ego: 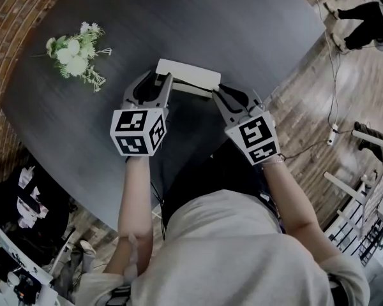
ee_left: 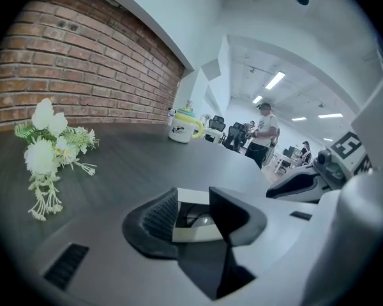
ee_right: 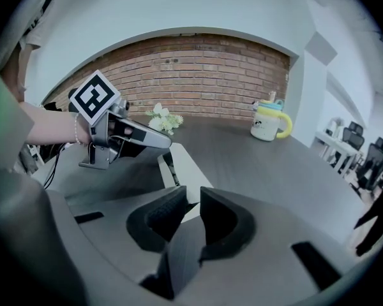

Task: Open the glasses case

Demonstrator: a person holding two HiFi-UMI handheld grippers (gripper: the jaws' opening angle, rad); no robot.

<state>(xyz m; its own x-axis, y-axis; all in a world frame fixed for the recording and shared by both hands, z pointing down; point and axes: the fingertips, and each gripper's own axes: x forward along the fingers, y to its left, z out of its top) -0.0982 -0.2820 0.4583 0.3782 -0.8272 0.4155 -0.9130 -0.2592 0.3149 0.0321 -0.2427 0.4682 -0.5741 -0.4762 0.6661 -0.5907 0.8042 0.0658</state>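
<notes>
Left hand-held gripper [ee_left: 193, 203] clamps glasses case [ee_left: 195, 233]; its view adds mug [ee_left: 184, 125]

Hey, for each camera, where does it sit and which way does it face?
Head view: on the person's head, facing steeply down at table, glasses case, left claw, right claw; forearms and torso show.
Left gripper view: on the left claw, closed on the case's end, facing brick wall; no arm shows.
Right gripper view: on the right claw, gripping the case's other end, facing the wall; left forearm shows.
Both gripper views share flowers and mug.
</notes>
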